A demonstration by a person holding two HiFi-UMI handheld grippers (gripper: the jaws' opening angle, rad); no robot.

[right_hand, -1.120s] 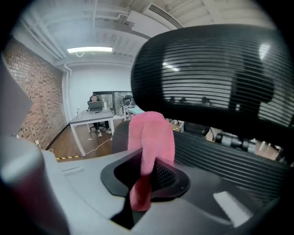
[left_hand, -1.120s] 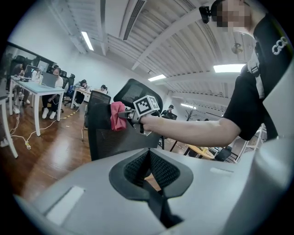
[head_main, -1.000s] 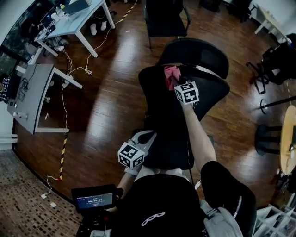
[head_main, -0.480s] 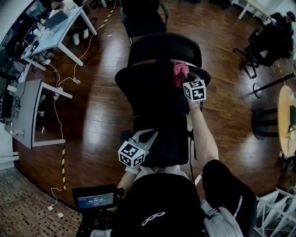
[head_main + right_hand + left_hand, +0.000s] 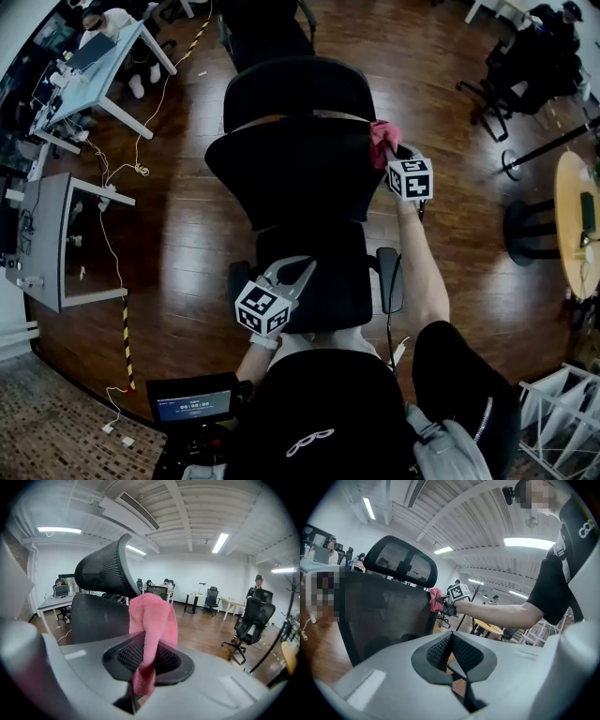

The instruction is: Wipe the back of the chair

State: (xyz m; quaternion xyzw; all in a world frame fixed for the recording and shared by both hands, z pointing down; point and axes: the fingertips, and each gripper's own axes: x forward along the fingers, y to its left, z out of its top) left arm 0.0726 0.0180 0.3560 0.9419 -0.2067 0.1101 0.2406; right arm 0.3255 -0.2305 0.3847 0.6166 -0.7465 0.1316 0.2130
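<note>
Right tongs [image 5: 392, 155] clamp pink cloth [image 5: 381, 137] at right edge of chair back [image 5: 291, 169], mid-wipe; left tongs [image 5: 292, 274] together, empty; I'd sweep leftward next.

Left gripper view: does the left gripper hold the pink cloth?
No, the left gripper has its jaws pressed together on nothing; the pink cloth is clamped in the right gripper.

dark glossy wood floor [image 5: 187, 216], pale desks [image 5: 47, 234] at left, strip lights [image 5: 220, 542] on ceiling.
</note>
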